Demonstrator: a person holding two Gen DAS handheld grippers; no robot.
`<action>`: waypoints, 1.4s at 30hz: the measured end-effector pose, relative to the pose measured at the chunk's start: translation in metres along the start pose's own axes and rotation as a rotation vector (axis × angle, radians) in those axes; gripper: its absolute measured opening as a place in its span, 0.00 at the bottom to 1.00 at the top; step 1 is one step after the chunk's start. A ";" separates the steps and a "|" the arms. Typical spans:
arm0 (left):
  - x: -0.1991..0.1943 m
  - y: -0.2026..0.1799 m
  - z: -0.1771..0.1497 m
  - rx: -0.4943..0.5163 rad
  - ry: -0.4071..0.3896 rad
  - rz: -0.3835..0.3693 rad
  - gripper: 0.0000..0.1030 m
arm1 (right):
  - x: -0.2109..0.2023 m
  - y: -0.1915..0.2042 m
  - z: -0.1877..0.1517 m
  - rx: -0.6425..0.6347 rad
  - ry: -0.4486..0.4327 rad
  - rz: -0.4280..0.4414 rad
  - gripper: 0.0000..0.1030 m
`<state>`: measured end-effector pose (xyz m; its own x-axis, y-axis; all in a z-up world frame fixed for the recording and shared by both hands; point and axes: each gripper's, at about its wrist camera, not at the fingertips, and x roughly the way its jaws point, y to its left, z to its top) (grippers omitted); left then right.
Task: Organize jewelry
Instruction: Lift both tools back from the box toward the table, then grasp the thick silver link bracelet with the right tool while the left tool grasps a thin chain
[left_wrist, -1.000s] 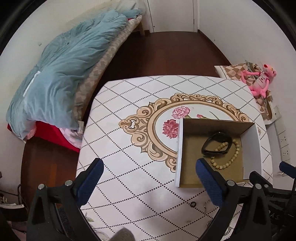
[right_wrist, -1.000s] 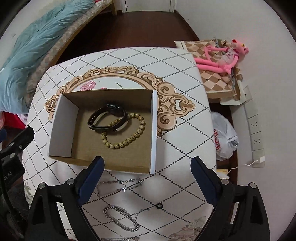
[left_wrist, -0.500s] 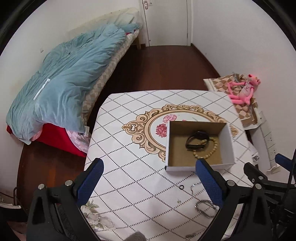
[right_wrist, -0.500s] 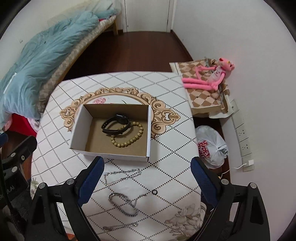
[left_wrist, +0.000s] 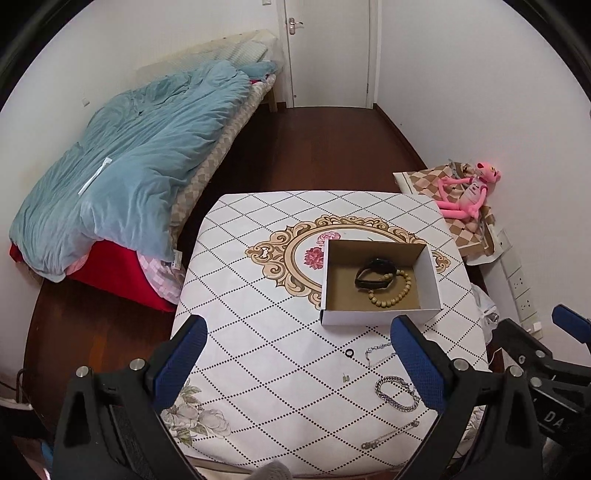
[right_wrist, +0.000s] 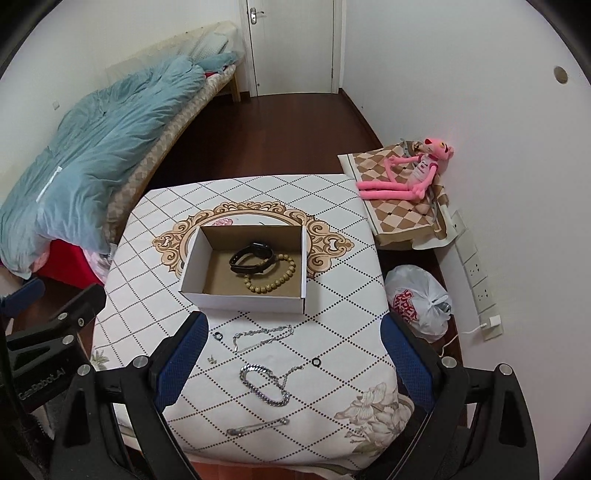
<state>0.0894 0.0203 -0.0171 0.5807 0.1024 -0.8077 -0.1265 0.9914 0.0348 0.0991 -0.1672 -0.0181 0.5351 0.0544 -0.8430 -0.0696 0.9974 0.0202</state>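
A bed covered by a rumpled pale-blue quilt (left_wrist: 129, 155) is seen far to the left of the open white cardboard box (right_wrist: 207, 295), and a closed white door (right_wrist: 291, 44) is seen well behind it. The box is set on a table draped in a white cloth with a black dotted diamond pattern (left_wrist: 258, 325), near the cloth's gold scroll medallion. A pink plush toy (right_wrist: 410, 173) on a brown checked cushion (right_wrist: 402, 218) is placed to the right of the box, and a tied white plastic bag (right_wrist: 417, 302) is seen on the floor below it. Both claws are held above the table's near edge, in front of the box: the left gripper (left_wrist: 295, 365) and the right gripper (right_wrist: 291, 362) are each spread wide, with nothing between the blue pads. Inside the box, a black strap band (right_wrist: 251, 256) is laid against a tan wooden bead bracelet (right_wrist: 273, 278). In front of the box, on the cloth, a thin silver chain (right_wrist: 262, 334), a thicker silver link bracelet (right_wrist: 264, 386), a silver bar-shaped piece (right_wrist: 256, 426) and two small black rings (right_wrist: 316, 362) are laid out, apart from one another.
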 end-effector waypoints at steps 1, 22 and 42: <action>-0.001 0.001 -0.003 -0.009 -0.001 -0.001 0.99 | -0.001 -0.001 -0.003 0.006 0.000 0.002 0.93; 0.116 -0.019 -0.134 0.053 0.274 0.108 0.99 | 0.148 -0.054 -0.137 0.198 0.340 0.128 0.71; 0.121 -0.039 -0.164 0.194 0.303 0.006 0.98 | 0.152 -0.062 -0.147 0.098 0.298 0.021 0.07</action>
<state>0.0325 -0.0189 -0.2127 0.3115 0.1081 -0.9441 0.0429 0.9909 0.1276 0.0609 -0.2283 -0.2271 0.2626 0.0727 -0.9622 0.0115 0.9968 0.0785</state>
